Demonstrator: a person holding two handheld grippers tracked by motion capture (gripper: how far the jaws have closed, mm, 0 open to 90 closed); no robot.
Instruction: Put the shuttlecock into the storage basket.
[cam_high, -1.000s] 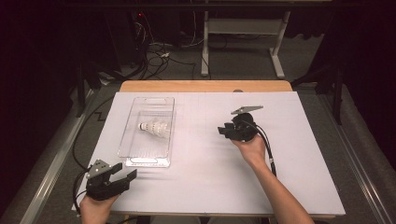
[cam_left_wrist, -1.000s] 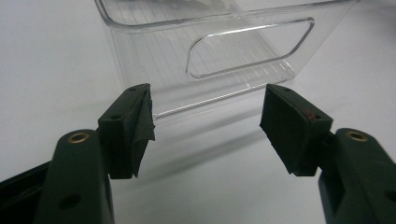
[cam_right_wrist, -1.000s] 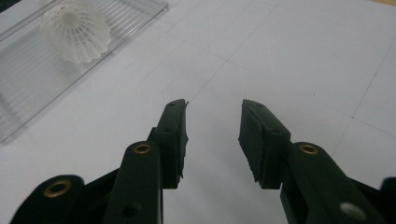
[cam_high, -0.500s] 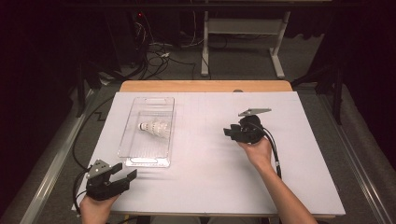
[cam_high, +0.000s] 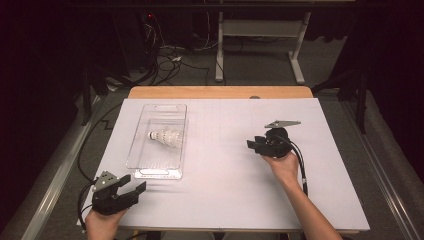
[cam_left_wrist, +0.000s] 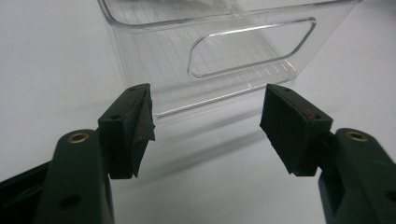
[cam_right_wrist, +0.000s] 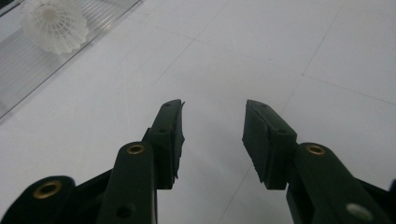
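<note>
Nearest, left hand-held gripper (cam_high: 131, 190) rests on the white tabletop (cam_high: 225, 200), jaws wide, empty. Right hand-held gripper (cam_high: 254, 145), farther in, jaws half apart and just opening, holds nothing. Beyond, white plastic shuttlecock (cam_high: 165, 136) lies inside the clear plastic tray (cam_high: 156, 173)

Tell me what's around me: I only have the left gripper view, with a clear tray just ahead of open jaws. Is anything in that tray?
Observer: Yes, a white shuttlecock lies inside the tray, towards its far half.
Operator: Where is the other gripper?
Observer: The right gripper is over the white table, right of the tray, pointing towards it.
Operator: Is it holding something?
Observer: No. Its jaws have just been opening, with nothing between them.
</note>
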